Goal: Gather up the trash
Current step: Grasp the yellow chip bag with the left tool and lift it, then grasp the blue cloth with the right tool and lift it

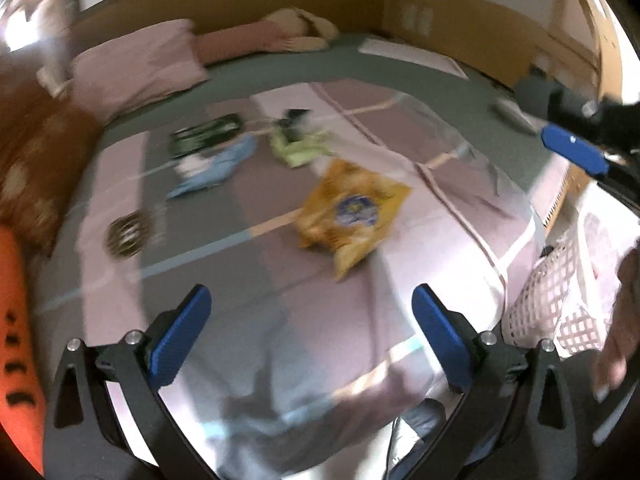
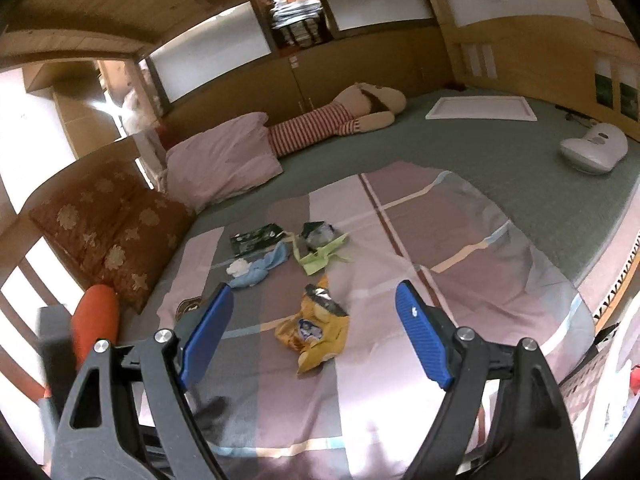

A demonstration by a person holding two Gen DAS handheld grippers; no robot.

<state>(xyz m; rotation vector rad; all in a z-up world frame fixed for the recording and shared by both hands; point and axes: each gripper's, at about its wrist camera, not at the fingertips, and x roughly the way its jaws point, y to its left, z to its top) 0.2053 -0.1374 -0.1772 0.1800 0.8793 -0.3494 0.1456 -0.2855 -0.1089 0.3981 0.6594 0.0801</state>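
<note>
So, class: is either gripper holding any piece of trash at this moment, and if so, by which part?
Nothing is held. The left gripper and right gripper both stand open and empty above the quilt; the yellow snack bag lies untouched.

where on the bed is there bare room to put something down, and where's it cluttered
Free: the quilt right of the yellow chip bag, out to its right edge, and the green sheet between the white tray and the quilt. Crowded: the quilt's far left, where the dark wrapper, blue cloth and green wrapper lie close together.
</note>
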